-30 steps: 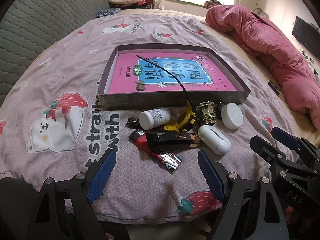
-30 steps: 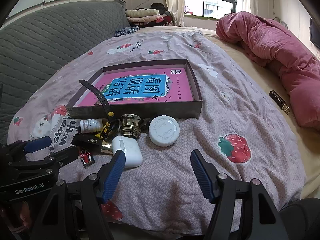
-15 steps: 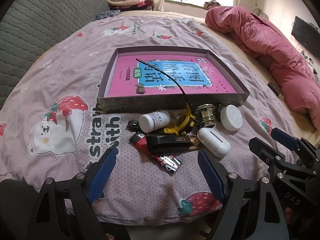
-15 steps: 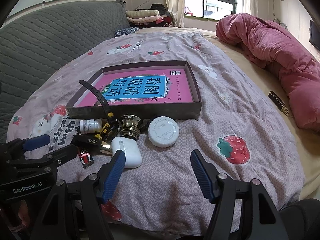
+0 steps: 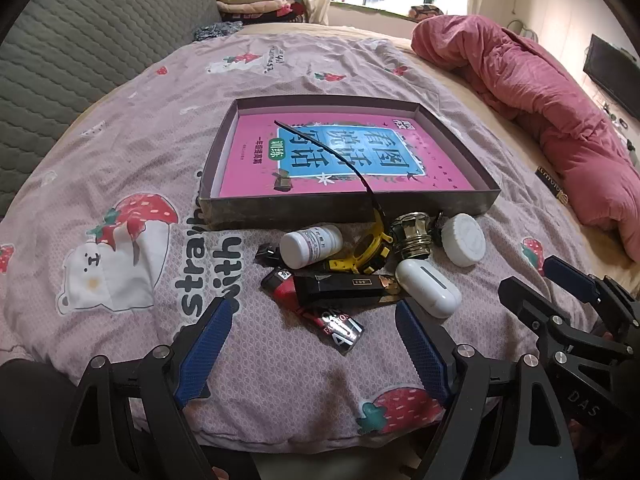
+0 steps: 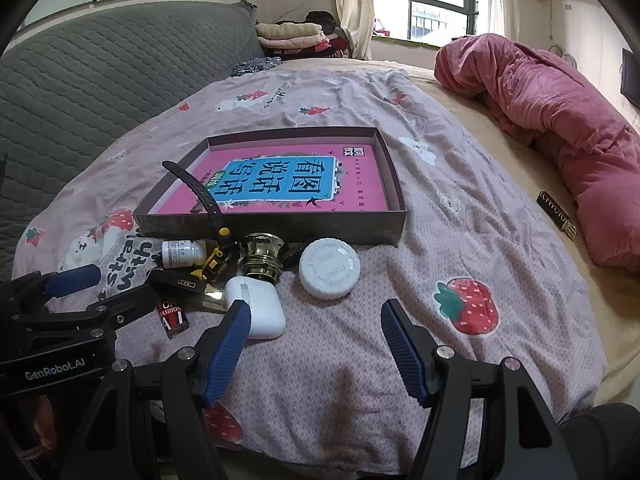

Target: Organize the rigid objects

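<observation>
Pretty tight right in front of the box (image 5: 352, 210): the pill bottle (image 5: 311, 246), yellow watch (image 5: 366, 250), brass knob (image 5: 412, 234), white lid (image 5: 464, 239), white case (image 5: 428, 288), black bar (image 5: 344, 290) and red tube (image 5: 320, 312) are all bunched together, touching or overlapping. The watch strap (image 6: 200, 196) sticks up over the box's near wall, so it's in the way there. Inside the box it's just a flat pink book (image 6: 296, 184), wide open. The bedspread (image 6: 460, 260) right of the white lid is bare too.
</observation>
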A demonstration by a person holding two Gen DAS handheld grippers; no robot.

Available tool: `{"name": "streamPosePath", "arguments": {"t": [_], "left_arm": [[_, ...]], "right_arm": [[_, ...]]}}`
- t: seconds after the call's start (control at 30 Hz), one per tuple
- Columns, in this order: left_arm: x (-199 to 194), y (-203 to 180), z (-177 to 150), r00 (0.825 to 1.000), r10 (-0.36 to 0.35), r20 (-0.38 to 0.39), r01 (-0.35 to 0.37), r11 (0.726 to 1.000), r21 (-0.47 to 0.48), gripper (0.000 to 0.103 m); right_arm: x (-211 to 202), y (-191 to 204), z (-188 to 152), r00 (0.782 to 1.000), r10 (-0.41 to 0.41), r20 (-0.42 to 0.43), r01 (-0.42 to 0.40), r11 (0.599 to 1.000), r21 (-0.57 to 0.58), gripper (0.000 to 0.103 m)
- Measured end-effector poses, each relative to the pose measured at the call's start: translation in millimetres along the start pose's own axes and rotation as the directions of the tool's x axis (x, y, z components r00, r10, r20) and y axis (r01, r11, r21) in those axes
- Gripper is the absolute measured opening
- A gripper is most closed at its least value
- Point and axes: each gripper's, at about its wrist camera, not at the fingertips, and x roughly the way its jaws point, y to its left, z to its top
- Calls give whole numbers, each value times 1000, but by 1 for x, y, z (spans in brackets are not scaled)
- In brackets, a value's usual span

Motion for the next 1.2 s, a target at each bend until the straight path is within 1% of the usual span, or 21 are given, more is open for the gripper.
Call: {"name": "streamPosePath", "arguments": {"t": [0.3, 0.6, 1.2], "left_arm": [[-1, 1, 0, 1000, -1, 12, 1, 1000, -5, 84], [-2, 1, 0, 1000, -2, 14, 2, 1000, -5, 85], [0, 2, 1, 1000, 0, 2, 0, 1000, -7, 84]], "right_arm": [[-3, 1, 2, 1000, -11, 16, 11, 1000, -4, 67], [-3, 1, 1, 1000, -12, 13, 12, 1000, -7, 67], [-3, 0, 2, 1000, -13, 11, 13, 1000, -4, 67]]}}
